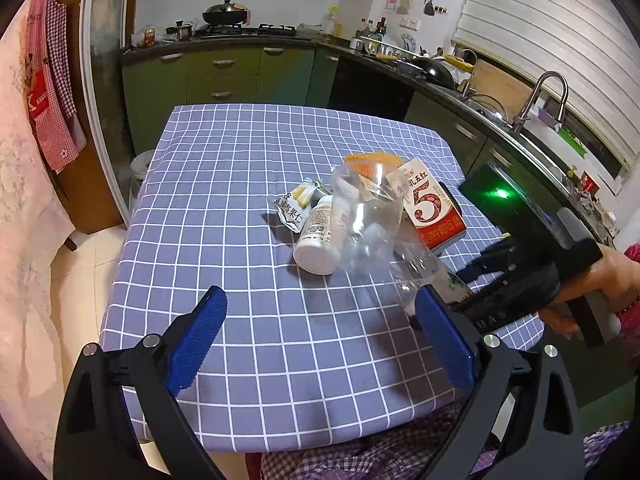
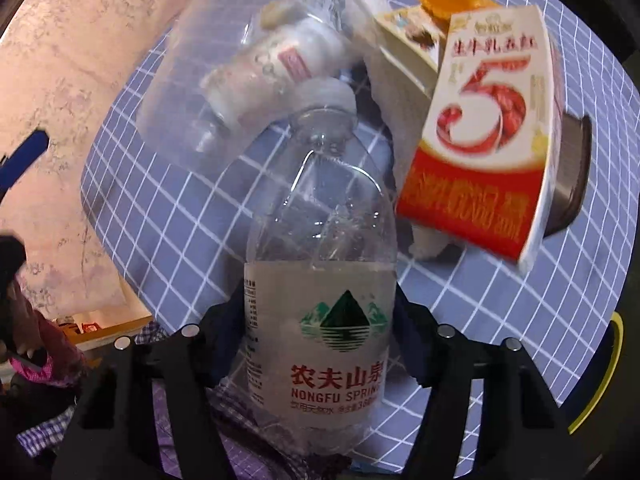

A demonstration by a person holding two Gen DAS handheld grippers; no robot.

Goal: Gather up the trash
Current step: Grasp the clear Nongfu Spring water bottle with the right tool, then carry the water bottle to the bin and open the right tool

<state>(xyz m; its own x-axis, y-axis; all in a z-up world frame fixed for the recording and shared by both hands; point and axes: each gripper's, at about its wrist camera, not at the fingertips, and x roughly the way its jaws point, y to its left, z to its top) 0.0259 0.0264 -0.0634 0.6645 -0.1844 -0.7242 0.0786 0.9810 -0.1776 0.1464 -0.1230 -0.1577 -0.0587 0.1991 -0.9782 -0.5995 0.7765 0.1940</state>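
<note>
Clamped in the right gripper (image 2: 320, 360), a clear water bottle (image 2: 320, 280) nears the far litter pile, needing a bin next; left gripper (image 1: 320, 340) gapes empty

Left gripper (image 1: 320, 336): black plastic frame, 2 curved arms, each ending in a blue ribbed pad (image 1: 198, 342). Round silver screw heads at the pivots just behind the pads.

Right gripper (image 2: 320, 340): same black frame, 4 silver screws across the linkage. Seen from the left wrist view, its black housing carries a lit green lamp (image 1: 500, 193).

Person: magenta patterned sleeve (image 1: 632, 280) just behind that housing; purple checked garment.
</note>
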